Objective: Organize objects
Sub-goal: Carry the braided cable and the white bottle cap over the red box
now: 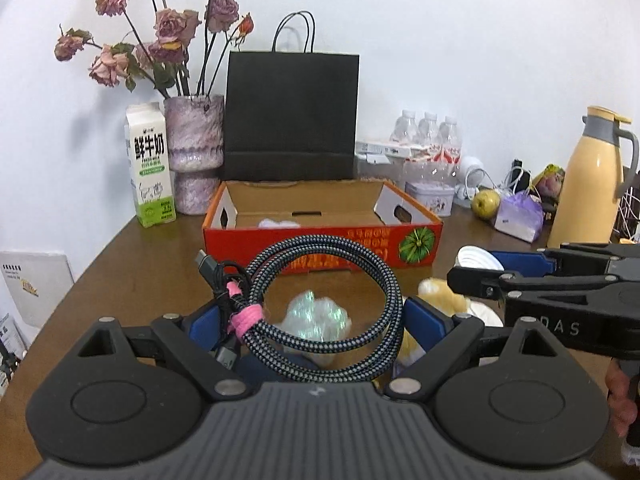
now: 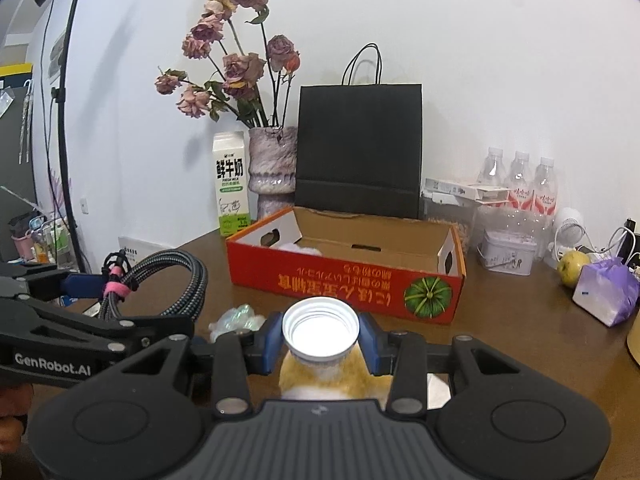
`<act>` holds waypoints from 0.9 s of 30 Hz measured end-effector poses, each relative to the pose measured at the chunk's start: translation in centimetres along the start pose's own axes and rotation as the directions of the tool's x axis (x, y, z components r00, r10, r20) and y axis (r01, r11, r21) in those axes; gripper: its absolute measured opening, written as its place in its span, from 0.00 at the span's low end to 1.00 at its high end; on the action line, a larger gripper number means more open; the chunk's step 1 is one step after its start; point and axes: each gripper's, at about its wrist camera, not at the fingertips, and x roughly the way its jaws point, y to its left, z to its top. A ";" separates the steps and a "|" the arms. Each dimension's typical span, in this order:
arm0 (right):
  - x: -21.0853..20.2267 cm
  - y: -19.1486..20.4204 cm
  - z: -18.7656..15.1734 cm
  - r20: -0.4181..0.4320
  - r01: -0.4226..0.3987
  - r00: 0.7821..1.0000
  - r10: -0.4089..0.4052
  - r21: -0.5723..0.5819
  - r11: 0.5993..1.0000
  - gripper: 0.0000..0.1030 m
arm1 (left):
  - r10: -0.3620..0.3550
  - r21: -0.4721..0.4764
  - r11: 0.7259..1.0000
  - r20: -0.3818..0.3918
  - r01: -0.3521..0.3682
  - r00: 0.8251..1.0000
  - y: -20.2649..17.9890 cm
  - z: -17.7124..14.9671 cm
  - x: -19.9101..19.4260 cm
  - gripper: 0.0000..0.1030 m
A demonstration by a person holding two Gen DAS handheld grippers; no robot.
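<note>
My left gripper (image 1: 316,320) is shut on a coiled braided cable (image 1: 320,276) tied with a pink band, held above the brown table in front of the red cardboard box (image 1: 320,240). The cable also shows in the right wrist view (image 2: 160,284). My right gripper (image 2: 320,334) is shut on a white screw cap (image 2: 320,328), which also shows in the left wrist view (image 1: 480,258). Below lie a shiny crumpled wrapper (image 1: 318,318) and an orange-and-white plush (image 2: 324,380). The box (image 2: 348,276) is open and holds a white item (image 2: 296,247).
Behind the box stand a black paper bag (image 1: 292,116), a vase of dried roses (image 1: 194,152), and a milk carton (image 1: 150,164). To the right are water bottles (image 2: 520,184), a small tin (image 2: 506,256), a pear (image 2: 572,266), a purple pouch (image 2: 604,292) and a yellow thermos (image 1: 592,180).
</note>
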 end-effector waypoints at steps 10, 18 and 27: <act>2.5 0.2 2.7 0.034 0.010 0.999 -0.009 -0.013 1.000 0.38 | 0.011 -0.040 0.999 0.049 -0.009 0.999 1.3 3.2 2.4 0.91; 4.7 -1.0 5.3 0.089 0.017 0.996 -0.018 0.019 1.000 0.38 | 0.042 -0.072 0.997 0.099 -0.035 0.994 1.7 6.0 4.2 0.91; 7.1 -2.8 6.7 0.098 0.021 0.995 -0.024 0.031 0.999 0.38 | 0.052 -0.101 0.994 0.121 -0.040 0.991 1.6 7.5 6.5 0.91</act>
